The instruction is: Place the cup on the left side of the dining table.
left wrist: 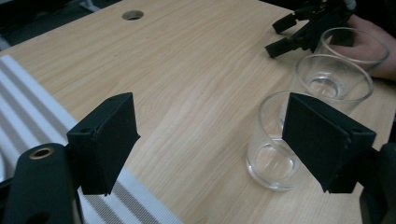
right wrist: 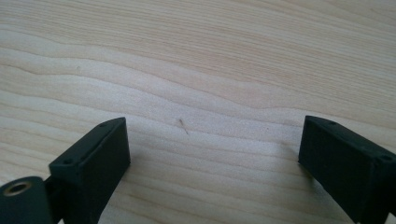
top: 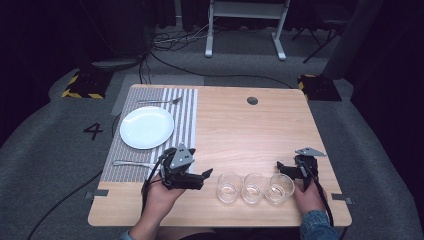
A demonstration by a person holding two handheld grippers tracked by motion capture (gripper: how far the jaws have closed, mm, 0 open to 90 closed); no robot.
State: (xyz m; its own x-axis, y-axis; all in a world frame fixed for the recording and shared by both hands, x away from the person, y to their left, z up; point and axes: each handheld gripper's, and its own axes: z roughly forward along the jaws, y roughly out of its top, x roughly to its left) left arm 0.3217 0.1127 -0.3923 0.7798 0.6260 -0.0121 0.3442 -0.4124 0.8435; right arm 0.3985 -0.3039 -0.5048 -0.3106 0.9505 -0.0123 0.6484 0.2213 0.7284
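Standing empty, three glasses [top: 254, 188] line table [top: 240, 130].

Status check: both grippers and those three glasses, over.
Left gripper open, empty, beside nearest glass. Right gripper open, empty, over bare table. Three glasses in a row, upright, untouched. Nothing in the way.

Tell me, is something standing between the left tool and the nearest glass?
Nothing visible does. The left tool is open and points toward the nearest glass, with bare table between them. In the left gripper view, that glass sits just beyond the tool's jaws.
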